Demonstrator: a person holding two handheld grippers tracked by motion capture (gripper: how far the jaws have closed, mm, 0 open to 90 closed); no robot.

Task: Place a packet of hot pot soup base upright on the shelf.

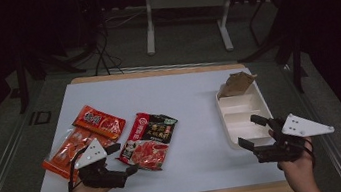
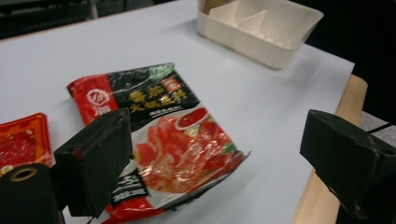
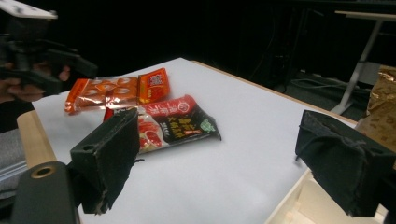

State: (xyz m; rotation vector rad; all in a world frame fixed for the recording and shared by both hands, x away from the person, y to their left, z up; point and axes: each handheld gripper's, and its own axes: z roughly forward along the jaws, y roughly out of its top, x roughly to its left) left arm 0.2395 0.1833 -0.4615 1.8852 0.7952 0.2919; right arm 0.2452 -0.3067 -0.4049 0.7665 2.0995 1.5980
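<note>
Left claw [image 1: 123, 159] is hovering at the near-left part of the surface [image 1: 194, 102], jaws spread wide with nothing pinched between them. The black-and-red packet [image 1: 147, 140] lies flat just ahead of it and a bit to the right. In the left gripper view the packet [image 2: 163, 140] sits between the 2 black jaws but lower down on the white sheet, its near corner partly tucked behind the left-hand jaw, and neither pad is touching it as far as I can tell (the near edge of the packet looks slightly curled up off the surface).

Further left of that claw are 2 more packs: the orange packet [image 1: 65, 153] right beside the hand, and the red packet [image 1: 99, 121] a little farther back, overlapping the orange one's far end.

Right claw [image 1: 252, 132] is over on the other side, well apart from the packets, also gaping with nothing in it. It hangs at the near end of the white tray [image 1: 260, 101], which has dividers inside. A crumpled brown bag [image 1: 237, 84] sits in the tray's far end. From the right gripper view the black-and-red packet [image 3: 177, 122] shows far off between its jaws, with the left claw [image 3: 70, 70] up in the corner above the orange pack.
</note>
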